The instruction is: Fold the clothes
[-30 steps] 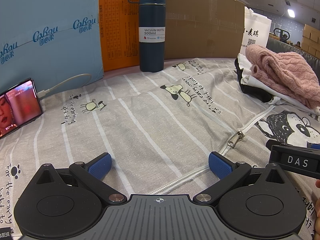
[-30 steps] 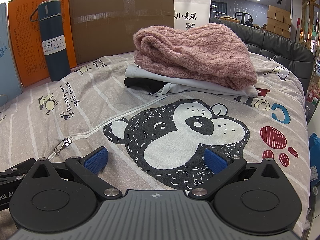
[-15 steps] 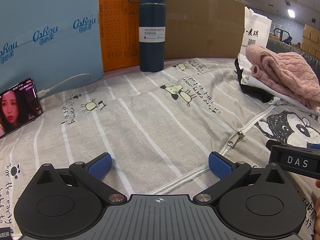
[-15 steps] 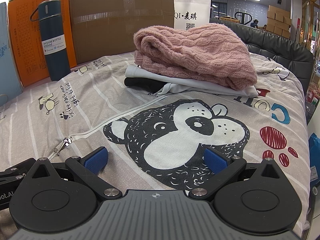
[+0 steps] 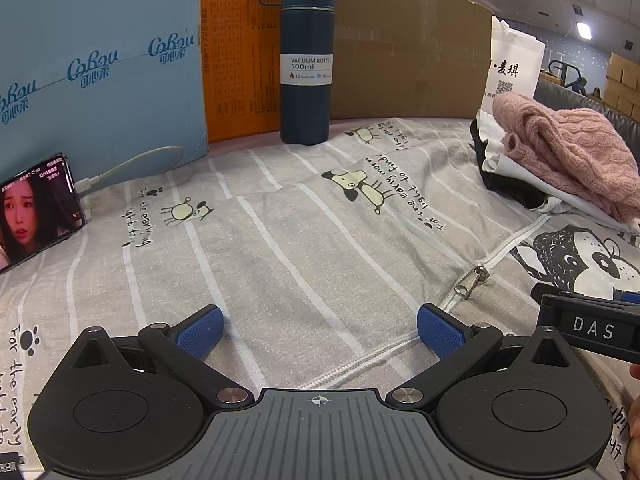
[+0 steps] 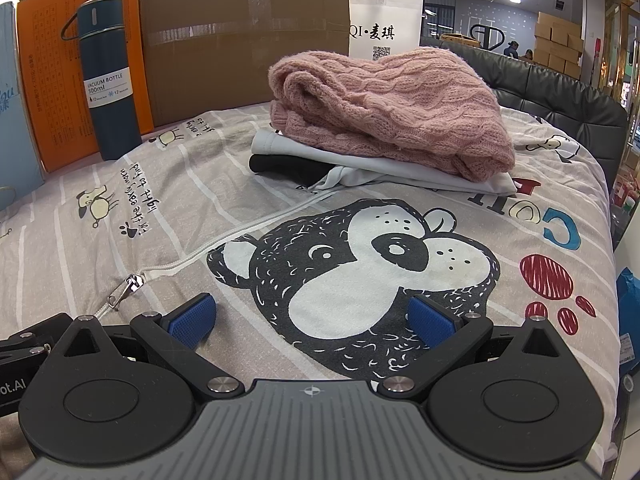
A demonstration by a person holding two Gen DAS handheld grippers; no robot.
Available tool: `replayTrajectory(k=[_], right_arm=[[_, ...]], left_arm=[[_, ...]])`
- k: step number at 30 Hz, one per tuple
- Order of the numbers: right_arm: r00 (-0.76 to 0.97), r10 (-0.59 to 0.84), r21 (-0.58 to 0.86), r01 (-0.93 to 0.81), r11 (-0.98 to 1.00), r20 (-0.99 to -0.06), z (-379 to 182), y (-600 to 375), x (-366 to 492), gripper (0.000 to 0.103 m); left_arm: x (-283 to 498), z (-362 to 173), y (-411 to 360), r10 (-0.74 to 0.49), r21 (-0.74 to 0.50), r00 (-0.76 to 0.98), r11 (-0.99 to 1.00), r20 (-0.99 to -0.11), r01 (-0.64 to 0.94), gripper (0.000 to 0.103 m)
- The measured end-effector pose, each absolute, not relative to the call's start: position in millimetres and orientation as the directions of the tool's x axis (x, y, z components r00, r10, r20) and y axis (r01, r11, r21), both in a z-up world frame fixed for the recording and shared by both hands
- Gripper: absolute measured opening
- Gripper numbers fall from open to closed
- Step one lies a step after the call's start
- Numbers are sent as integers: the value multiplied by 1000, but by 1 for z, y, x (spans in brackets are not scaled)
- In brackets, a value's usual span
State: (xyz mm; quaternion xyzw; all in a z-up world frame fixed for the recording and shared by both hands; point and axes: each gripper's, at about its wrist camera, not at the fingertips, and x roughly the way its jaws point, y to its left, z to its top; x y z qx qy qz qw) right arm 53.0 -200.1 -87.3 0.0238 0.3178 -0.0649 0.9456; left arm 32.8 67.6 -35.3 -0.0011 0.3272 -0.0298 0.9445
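A folded pink knit sweater (image 6: 384, 108) tops a stack of folded clothes, with a white garment (image 6: 360, 164) and a black garment (image 6: 280, 166) under it. In the left wrist view the pink sweater (image 5: 568, 152) lies at the right. My left gripper (image 5: 320, 332) is open, low over the grey striped bed cover (image 5: 300, 248), nothing between its blue pads. My right gripper (image 6: 312, 320) is open over the printed bear (image 6: 360, 272), well short of the stack. The body of the right gripper (image 5: 592, 326) shows at the left view's right edge.
A dark blue vacuum bottle (image 5: 306, 64) stands at the back before orange (image 5: 236, 52), blue (image 5: 96, 64) and brown cartons (image 5: 408, 52). A phone (image 5: 32, 212) with a cable leans at the left. A white bag (image 6: 384, 20) and a dark padded headboard (image 6: 560, 92) lie behind the stack. A zipper pull (image 5: 470, 282) lies on the cover.
Only the picture on the phone screen has changed. Both grippers and the clothes are where they were.
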Motion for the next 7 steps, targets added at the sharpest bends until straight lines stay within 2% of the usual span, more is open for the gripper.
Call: replayTrajectory(k=[7], right_arm=[[790, -107, 4, 138, 990, -604, -88, -201, 53, 103]], left_arm=[[33, -35, 67, -57, -22, 784, 998, -618, 56, 103]])
